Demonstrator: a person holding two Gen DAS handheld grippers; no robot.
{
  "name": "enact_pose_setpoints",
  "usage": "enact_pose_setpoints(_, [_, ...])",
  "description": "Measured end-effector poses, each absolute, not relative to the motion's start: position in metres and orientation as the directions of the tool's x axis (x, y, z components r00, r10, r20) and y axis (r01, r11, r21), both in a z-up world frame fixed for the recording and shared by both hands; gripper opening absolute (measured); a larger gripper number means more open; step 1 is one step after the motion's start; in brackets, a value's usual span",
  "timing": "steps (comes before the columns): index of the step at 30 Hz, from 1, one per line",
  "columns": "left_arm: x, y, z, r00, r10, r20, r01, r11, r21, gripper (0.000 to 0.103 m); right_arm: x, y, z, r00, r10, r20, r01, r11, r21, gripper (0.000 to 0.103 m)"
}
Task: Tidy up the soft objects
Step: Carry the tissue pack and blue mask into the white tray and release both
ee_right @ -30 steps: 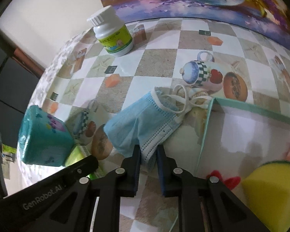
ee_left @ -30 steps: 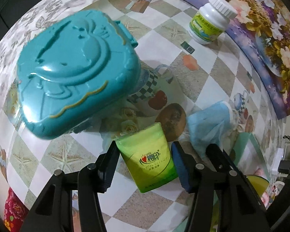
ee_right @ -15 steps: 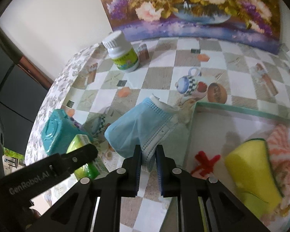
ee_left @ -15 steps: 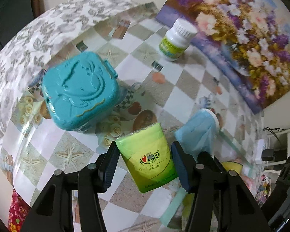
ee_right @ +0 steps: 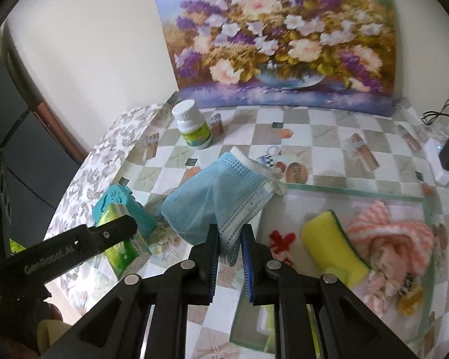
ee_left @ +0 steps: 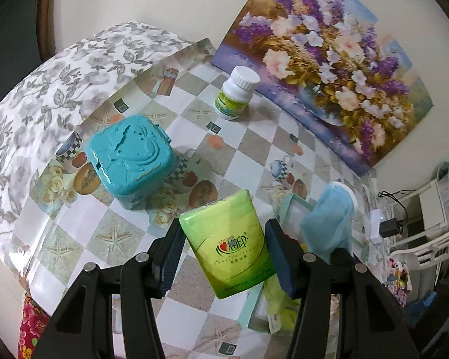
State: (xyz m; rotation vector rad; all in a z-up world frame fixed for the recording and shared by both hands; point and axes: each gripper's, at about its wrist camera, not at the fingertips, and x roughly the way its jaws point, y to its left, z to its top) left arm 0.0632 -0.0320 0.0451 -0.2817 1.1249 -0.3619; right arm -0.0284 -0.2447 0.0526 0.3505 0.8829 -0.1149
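Left wrist view: my left gripper [ee_left: 224, 248] is clamped on the green tissue pack [ee_left: 229, 240], held up above the tabletop [ee_left: 284, 149], with the teal box [ee_left: 130, 157] beyond it and the white bottle [ee_left: 236, 92] near the far edge by the flower painting [ee_left: 323, 56]. My right gripper [ee_right: 229, 249] pinches the blue face mask [ee_right: 218, 200] over the near-left corner of the tray [ee_right: 356, 195], where the yellow sponge [ee_right: 329, 240] and pink cloth [ee_right: 395, 233] lie.
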Motion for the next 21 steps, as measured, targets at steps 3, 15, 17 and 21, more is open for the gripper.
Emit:
enact_pose_setpoints(3, [0.056, -0.032, 0.046, 0.391, -0.429, -0.814, 0.159, 0.903, -0.399, 0.057, -0.041, -0.249, 0.056, 0.639, 0.022, -0.769, 0.264, 0.932, 0.246, 0.016])
enact_pose_setpoints(15, [0.022, -0.068, 0.042, 0.348, -0.489, -0.8, 0.325, 0.863, -0.386, 0.057, -0.094, -0.274, 0.064, 0.665, -0.06, -0.745, 0.364, 0.897, 0.252, 0.016])
enact_pose_setpoints(17, [0.018, -0.077, 0.042, 0.336, -0.5, -0.798, 0.358, 0.852, -0.382, 0.057, -0.103, -0.281, 0.064, 0.663, -0.077, -0.745, 0.387, 0.887, 0.253, 0.016])
enact_pose_setpoints(21, [0.008, -0.095, 0.039, 0.322, -0.501, -0.803, 0.418, 0.836, -0.354, 0.057, -0.12, -0.302, 0.059, 0.649, -0.114, -0.752, 0.458, 0.848, 0.267, 0.016])
